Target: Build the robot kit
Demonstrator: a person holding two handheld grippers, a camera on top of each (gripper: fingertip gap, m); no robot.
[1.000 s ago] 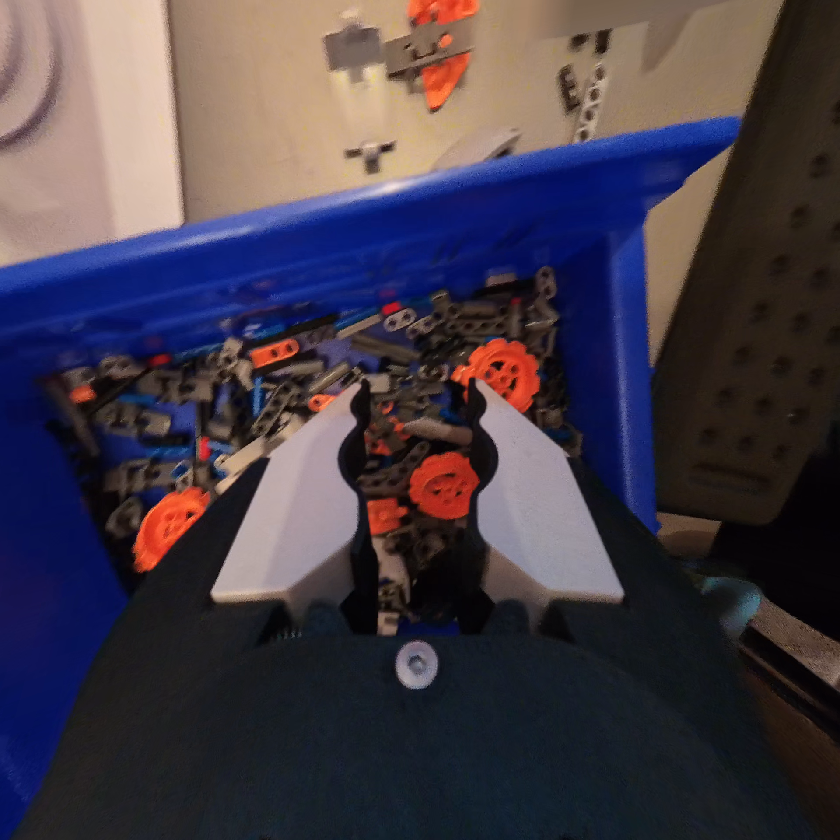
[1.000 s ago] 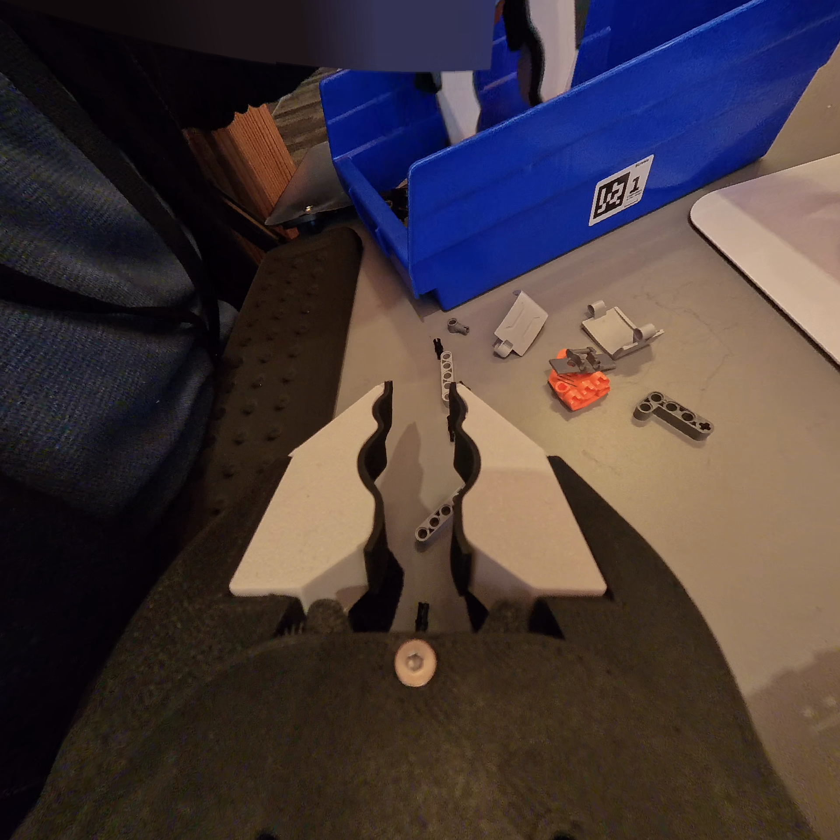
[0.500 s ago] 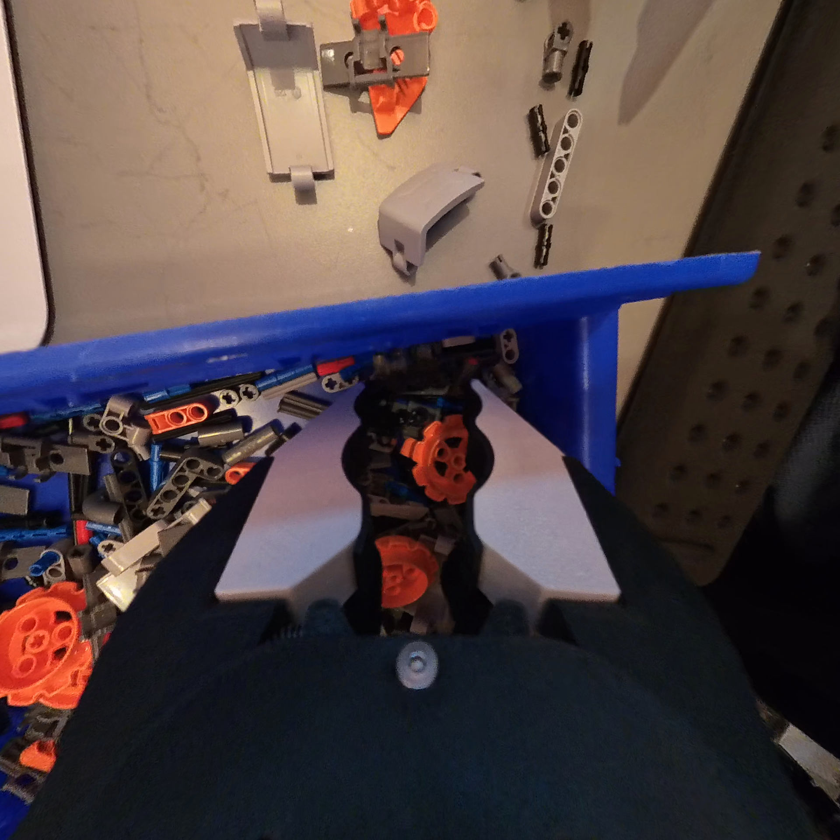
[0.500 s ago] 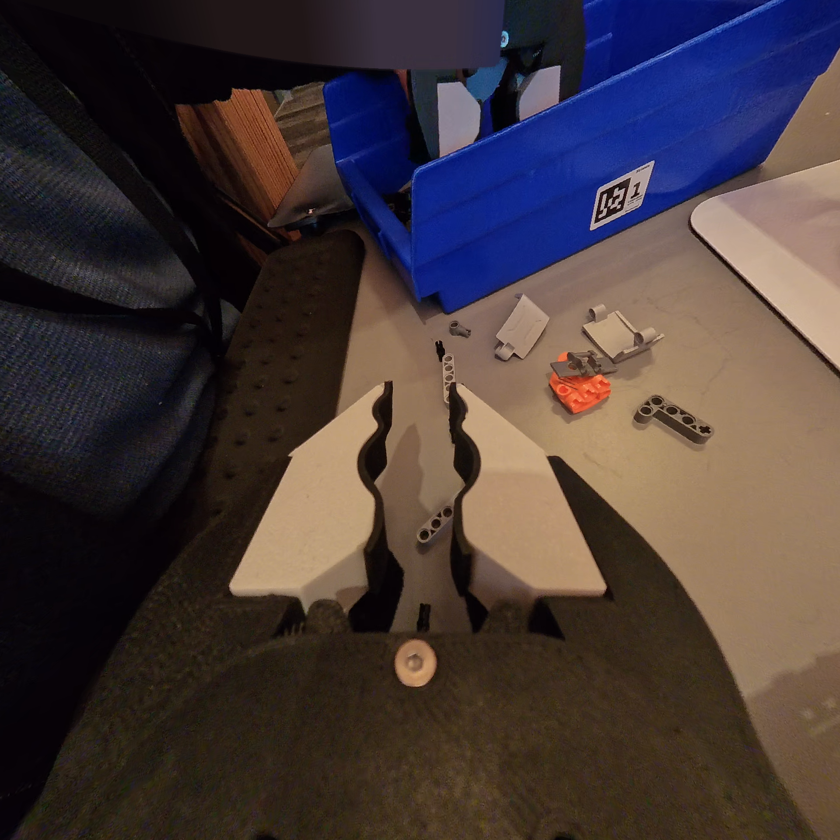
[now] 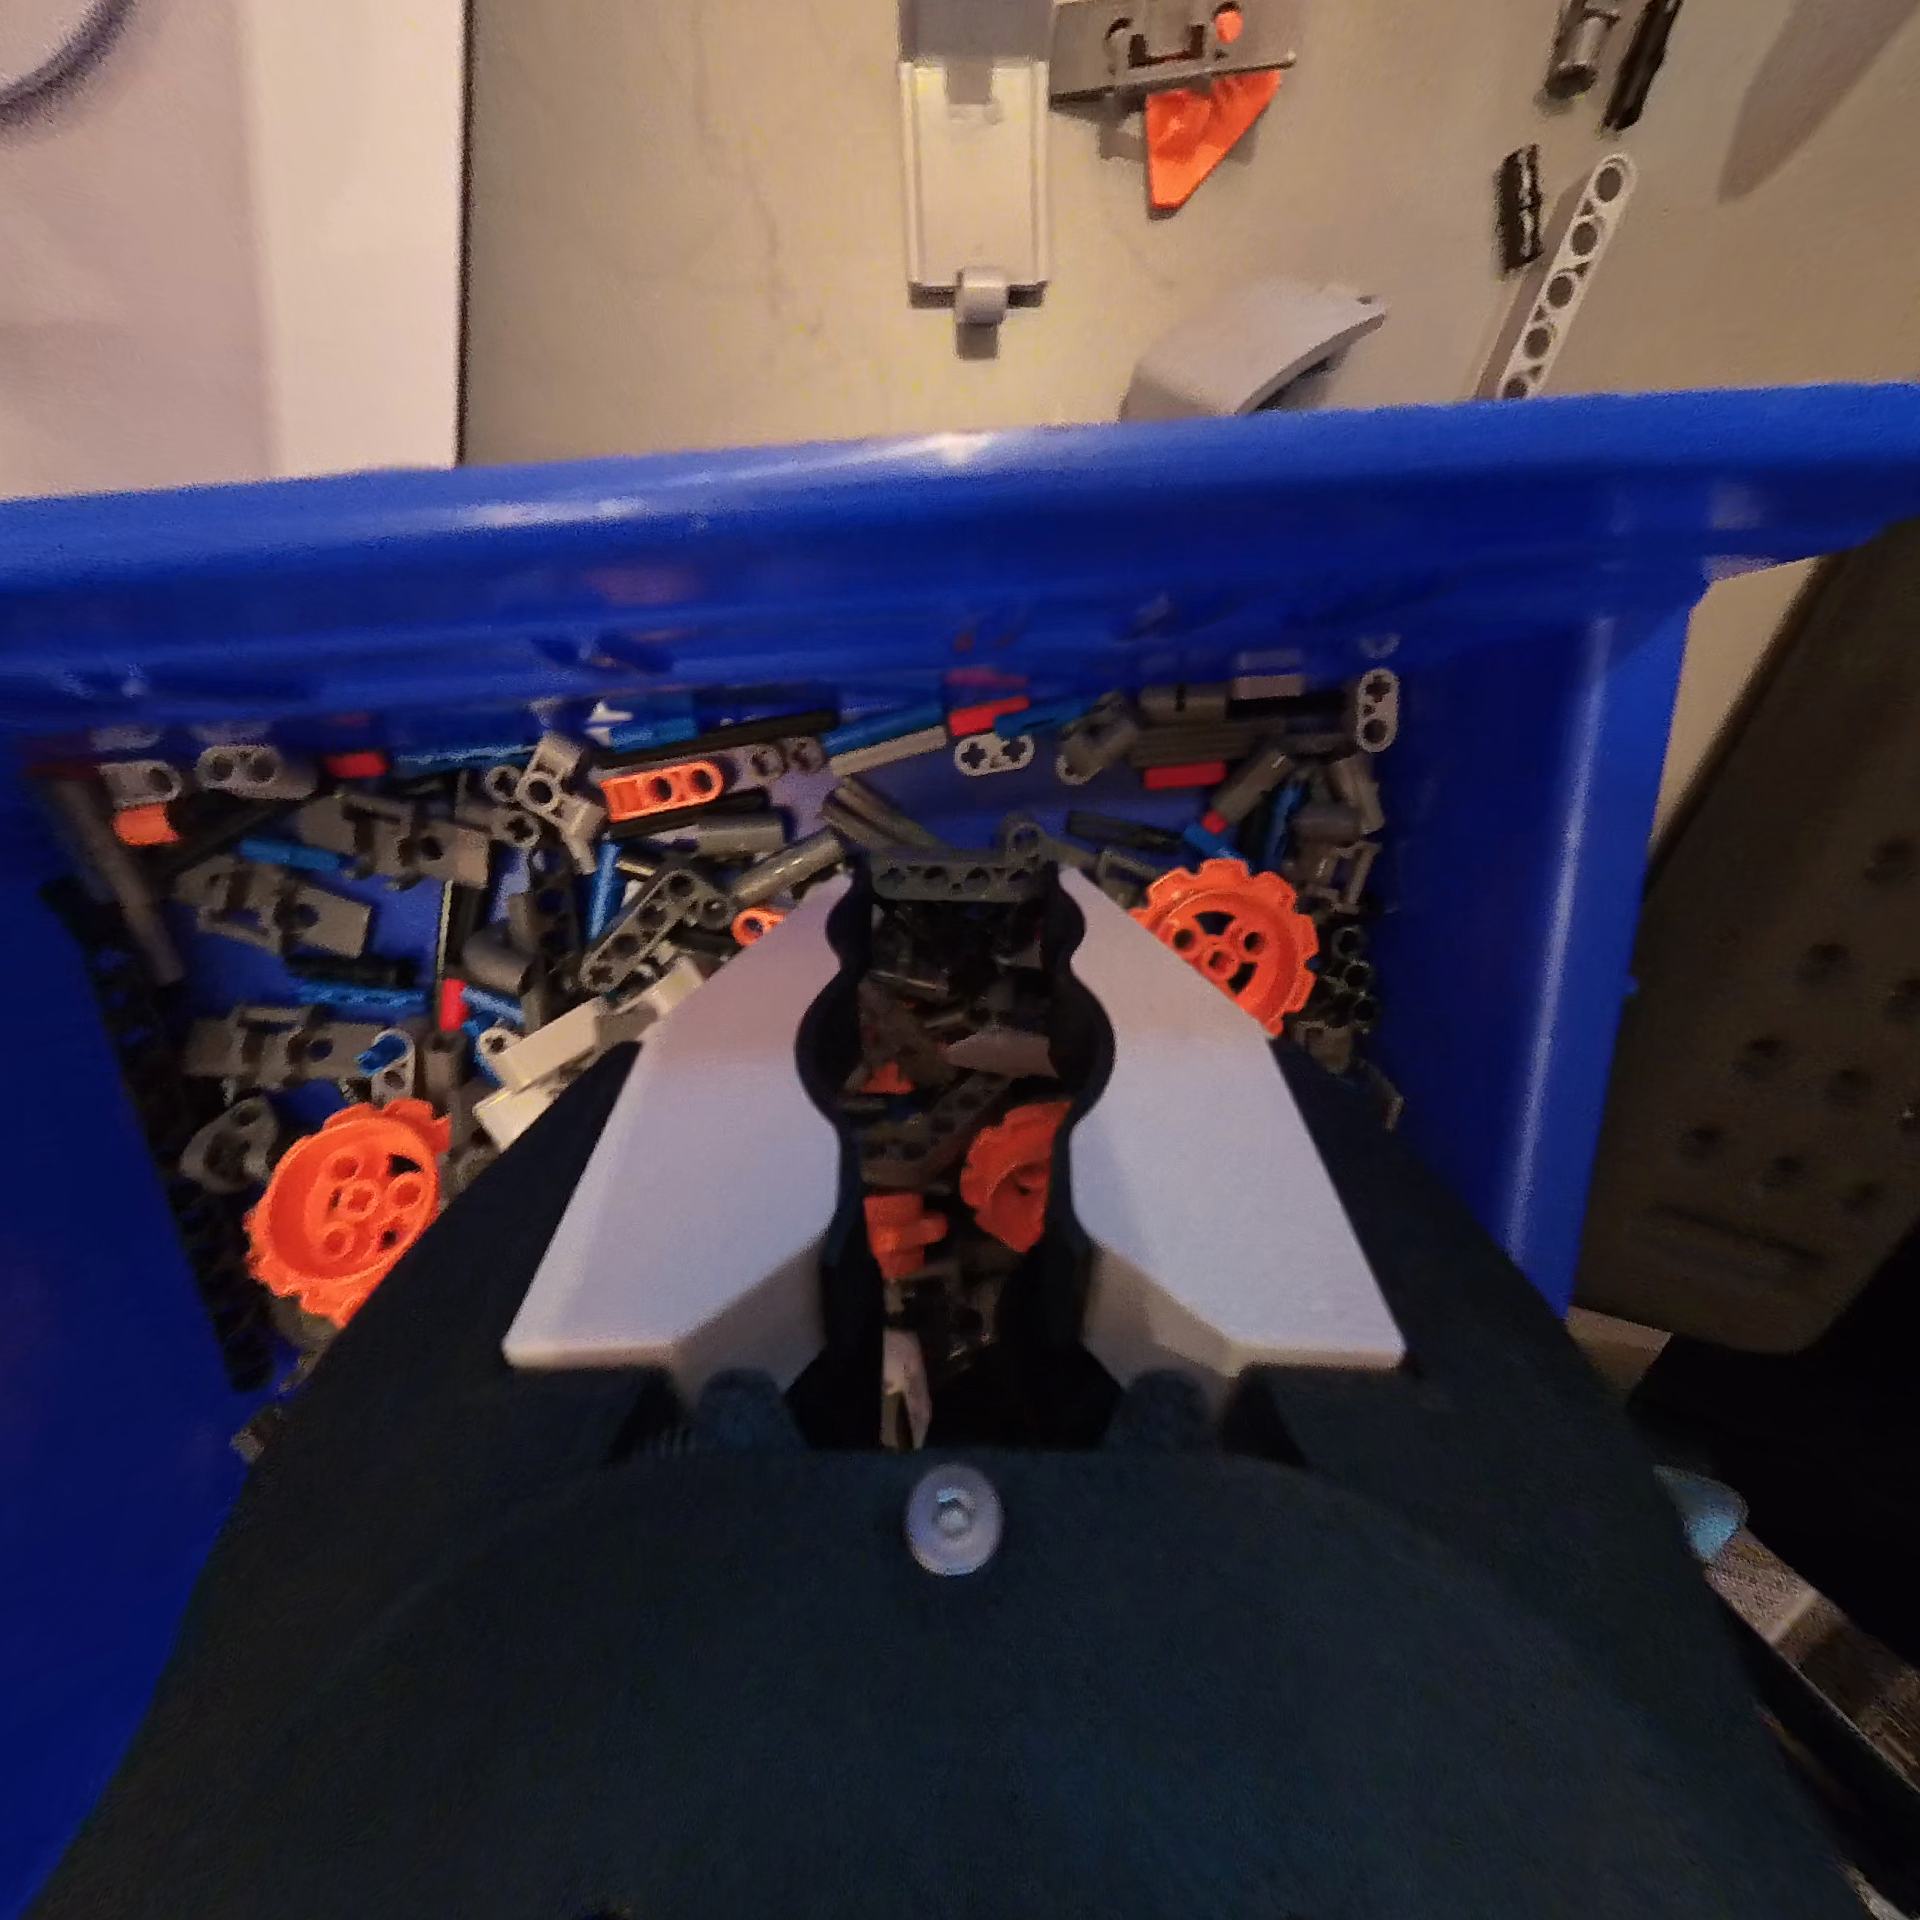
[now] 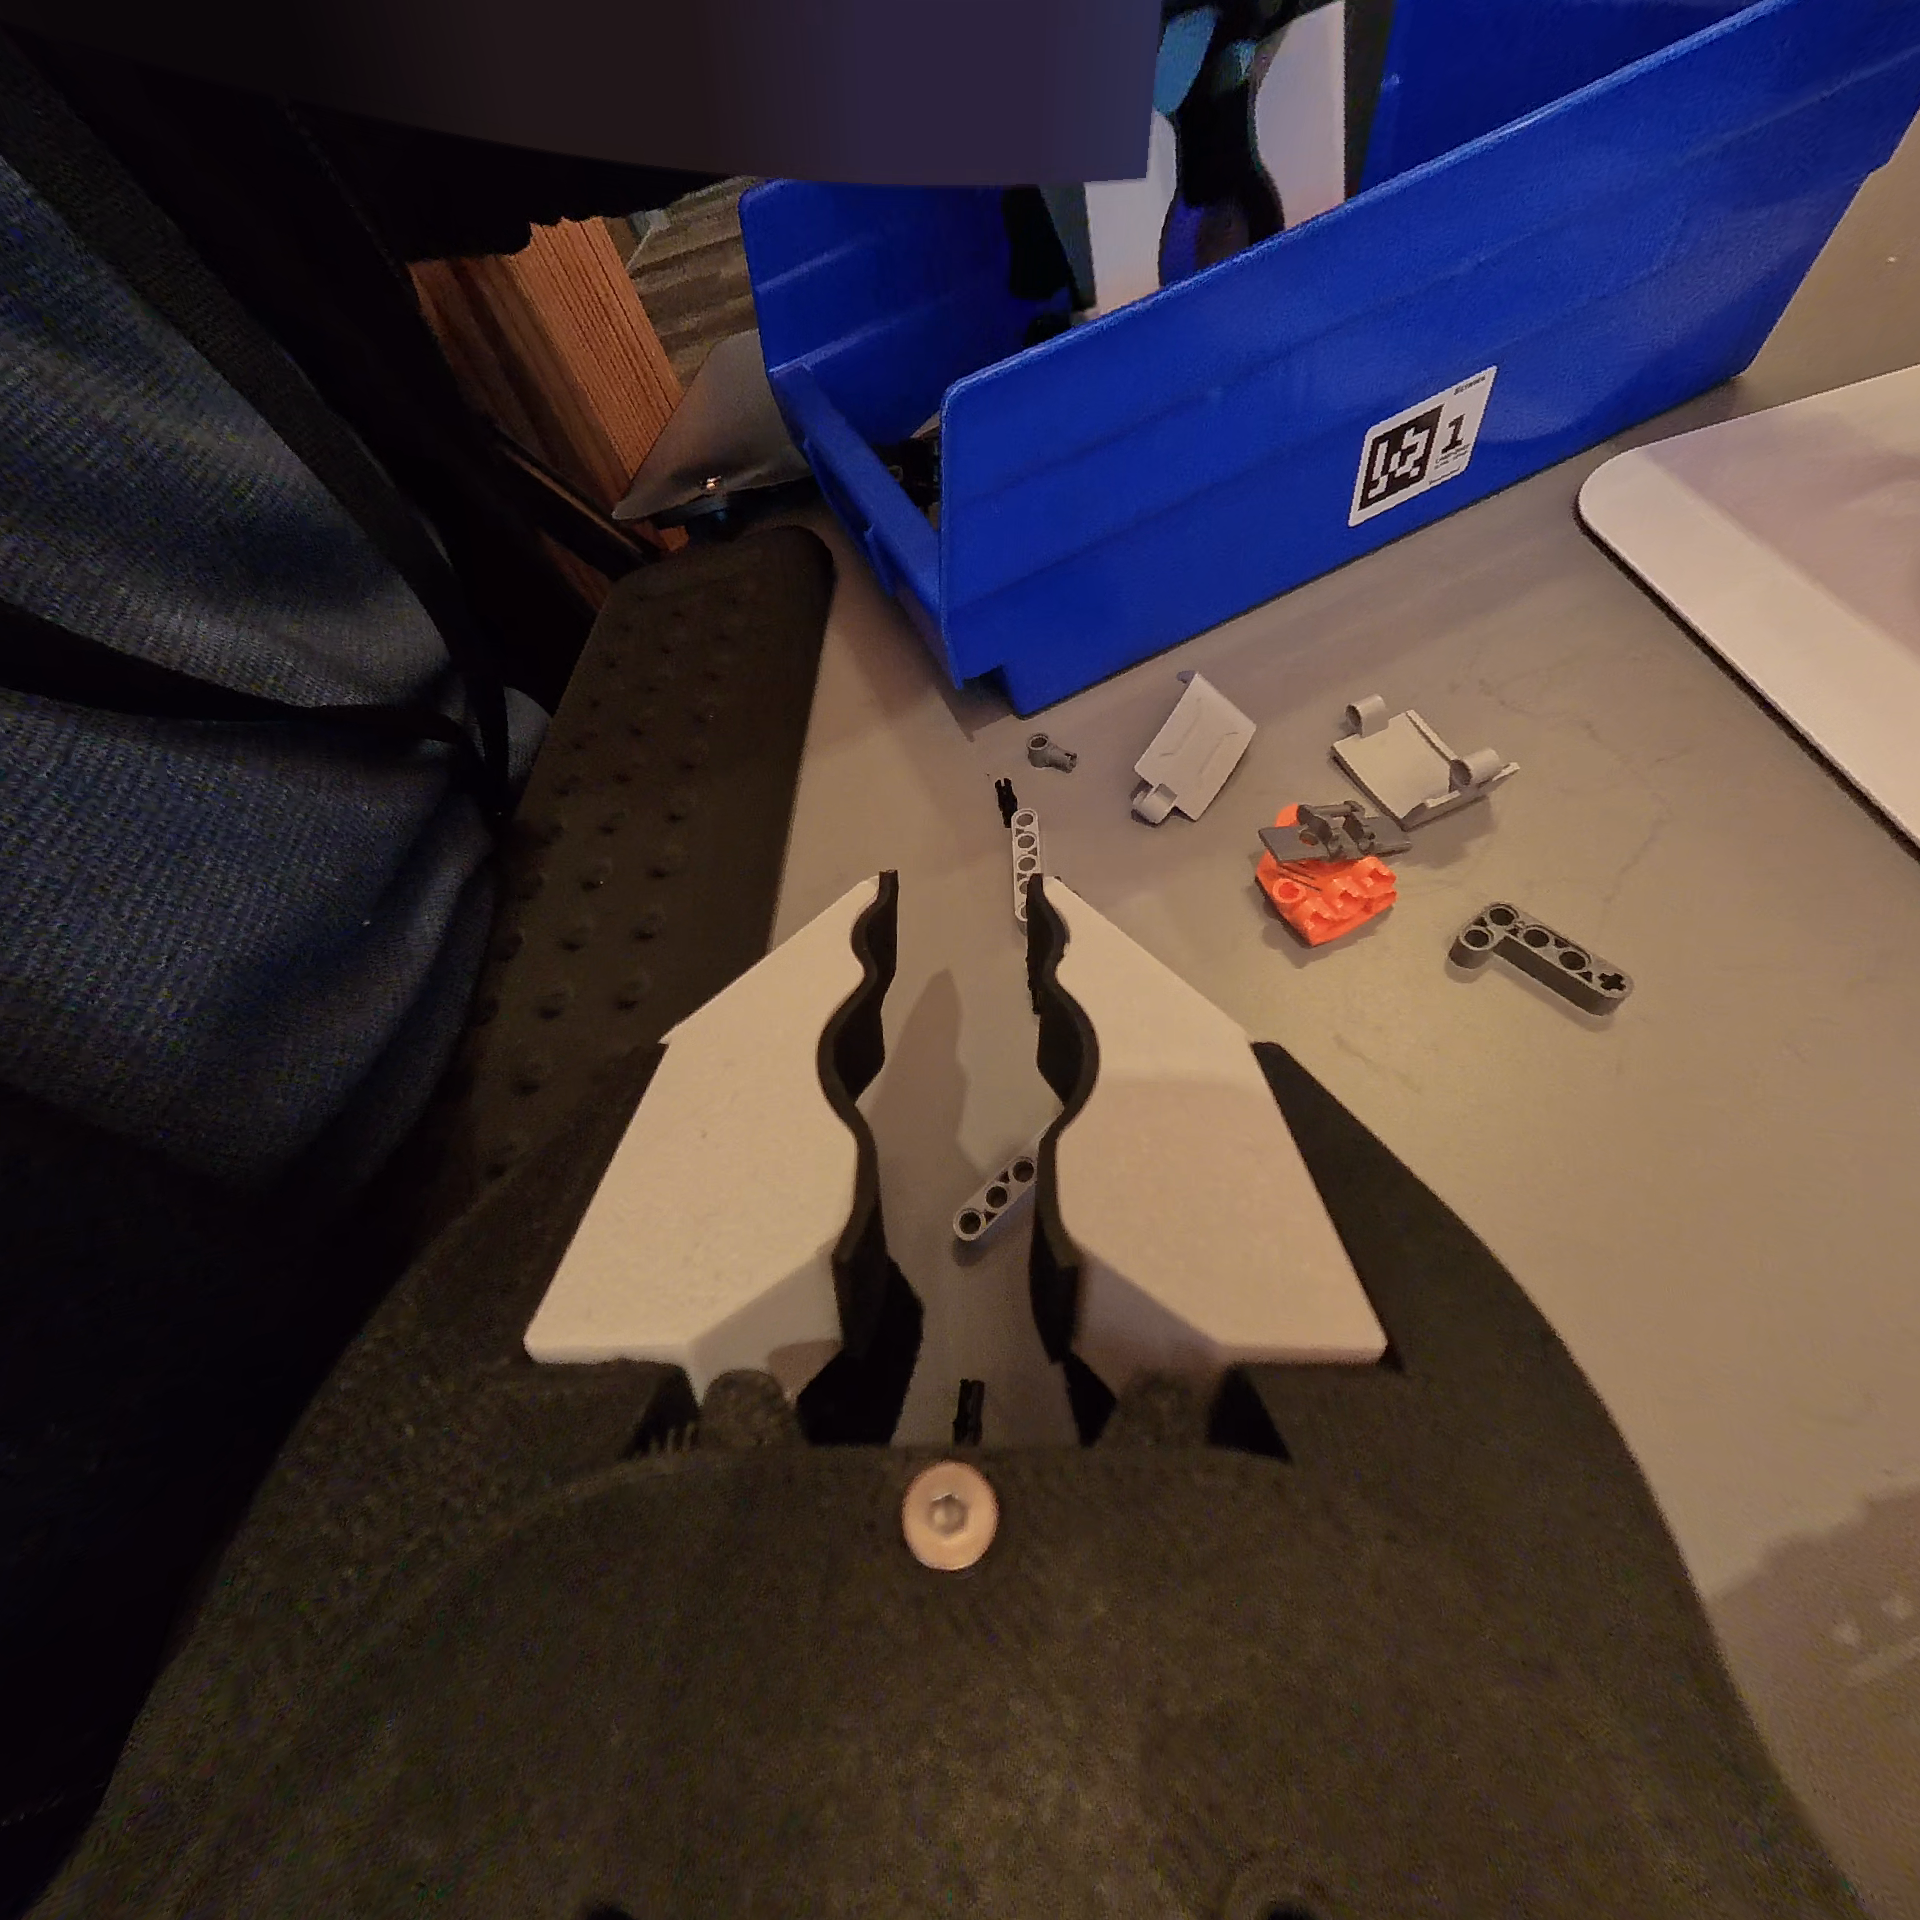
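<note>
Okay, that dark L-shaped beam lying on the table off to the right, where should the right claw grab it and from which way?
Likely best across the long arm of the L-beam, near its middle, coming straight down. It lies flat on the table with clear space on both long sides, so the open right claw can straddle that narrow width; the short foot at its left end offers less to pinch.

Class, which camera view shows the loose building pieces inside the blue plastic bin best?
The left wrist view: it looks down into the blue plastic bin at the loose building pieces. The right wrist view shows mainly the bin's outer wall, with only a dark glimpse inside.
</note>
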